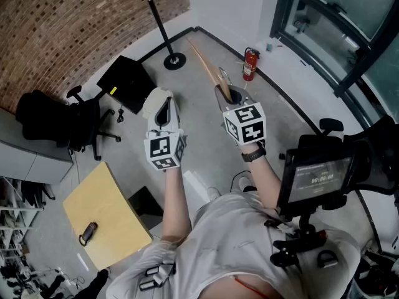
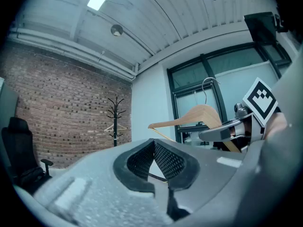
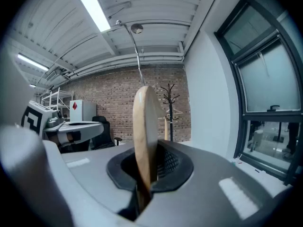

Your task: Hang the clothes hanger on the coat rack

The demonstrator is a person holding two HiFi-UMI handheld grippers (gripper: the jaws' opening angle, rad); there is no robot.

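My right gripper (image 1: 230, 96) is shut on a wooden clothes hanger (image 1: 206, 64), held in the air with its arm reaching toward the far floor. In the right gripper view the hanger (image 3: 144, 131) stands edge-on between the pads, its metal hook (image 3: 135, 46) rising above. The black coat rack (image 1: 159, 17) stands far ahead by the brick wall, well apart from both grippers; it also shows as the coat rack (image 3: 169, 108) and the coat rack (image 2: 115, 119), with a pale hanger on it. My left gripper (image 1: 163, 101) hovers to the left, shut and empty (image 2: 154, 143).
A red fire extinguisher (image 1: 250, 64) stands by the right wall. A black office chair (image 1: 75, 123) and a black case (image 1: 128, 80) sit on the left. A yellow tabletop (image 1: 106, 217) lies near left, a screen on a stand (image 1: 318, 176) near right. Grey floor runs to the rack.
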